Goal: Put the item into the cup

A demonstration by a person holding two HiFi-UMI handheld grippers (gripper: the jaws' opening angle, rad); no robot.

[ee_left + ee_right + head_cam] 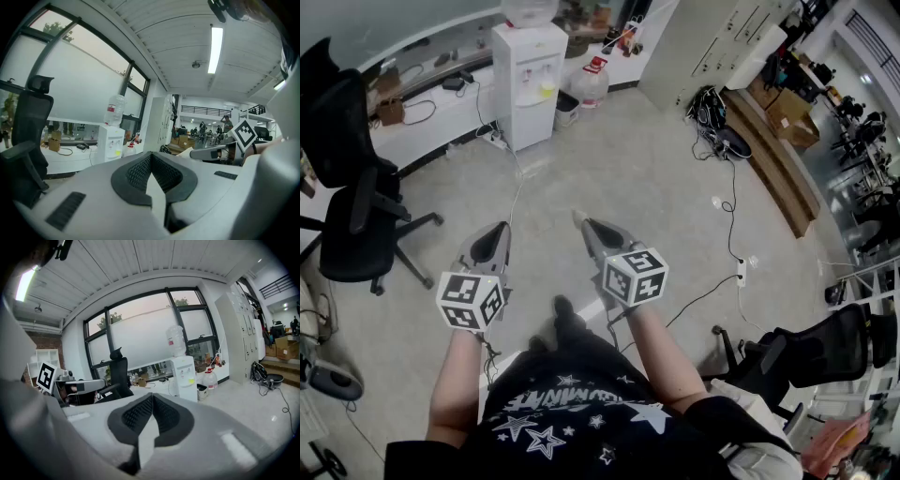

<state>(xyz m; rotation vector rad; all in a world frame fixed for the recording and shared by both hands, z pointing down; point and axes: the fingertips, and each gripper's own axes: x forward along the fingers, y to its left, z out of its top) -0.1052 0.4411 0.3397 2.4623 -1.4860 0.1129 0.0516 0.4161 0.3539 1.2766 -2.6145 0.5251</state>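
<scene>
I hold the grey left gripper (500, 228) and grey right gripper (584, 223) short of the white water dispenser (528, 84), jaws pressed together, empty. Neither item nor cup shows; approaching blind risks knocking them.

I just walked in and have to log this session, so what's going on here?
A person stands on an open office floor, holding the left hand-held gripper and the right hand-held gripper out in front. Both have their jaws together with nothing between them. No cup or item shows in any view, so the task looks not yet begun. A water dispenser and a black office chair stand ahead.
</scene>
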